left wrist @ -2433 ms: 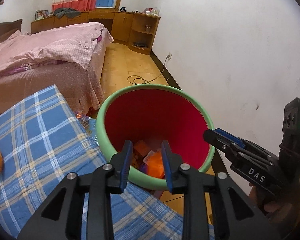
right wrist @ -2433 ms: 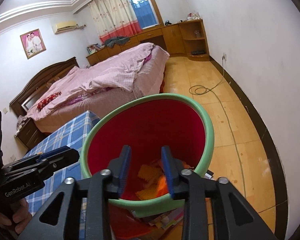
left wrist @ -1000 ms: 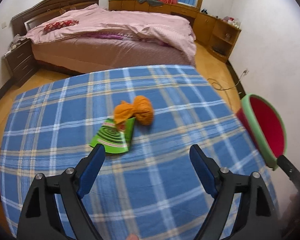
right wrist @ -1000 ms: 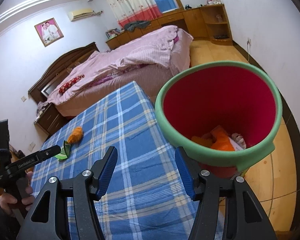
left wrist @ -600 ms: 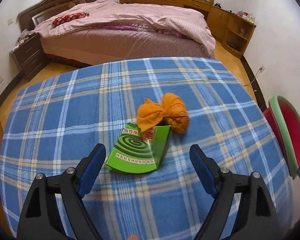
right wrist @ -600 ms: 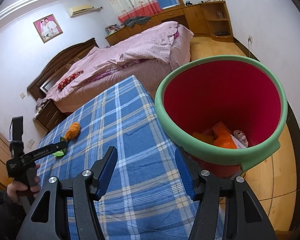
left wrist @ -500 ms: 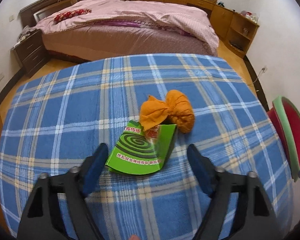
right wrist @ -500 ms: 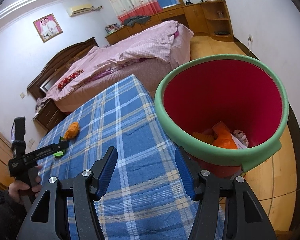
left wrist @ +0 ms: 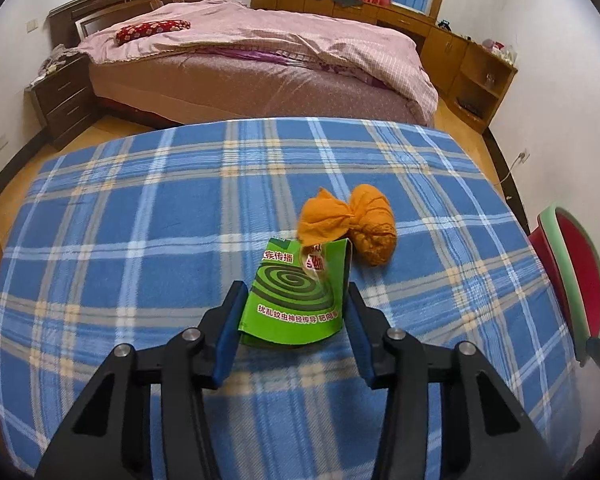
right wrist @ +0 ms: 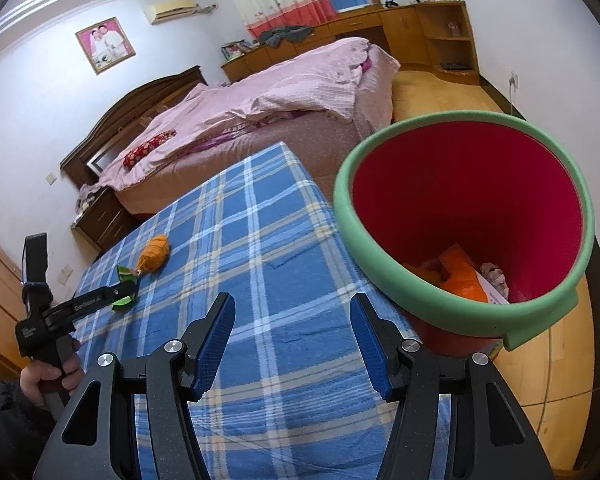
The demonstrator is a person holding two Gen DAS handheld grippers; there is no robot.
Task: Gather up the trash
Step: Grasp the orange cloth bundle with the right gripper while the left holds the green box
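The left tool (left wrist: 294,316) straddled a green mosquito-coil packet (left wrist: 300,294) on the blue plaid bench (left wrist: 140,240), jaws apart and nearly touching its side edges. The thin packet would probably buckle — a low, gentle squeeze seemed wise. The right tool (right wrist: 292,340) hung open and empty beside the red bin (right wrist: 380,248).

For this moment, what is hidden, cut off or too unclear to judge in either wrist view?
- Left wrist view: whether the left gripper touches the green mosquito-coil packet; its pads flank the packet's edges, contact unclear.
- Left wrist view: the packet's upper part, covered by the orange knotted cloth bundle.
- Left wrist view: the red bin with the green rim, cut off at the right edge.
- Right wrist view: the lower bin contents, hidden behind its near rim.
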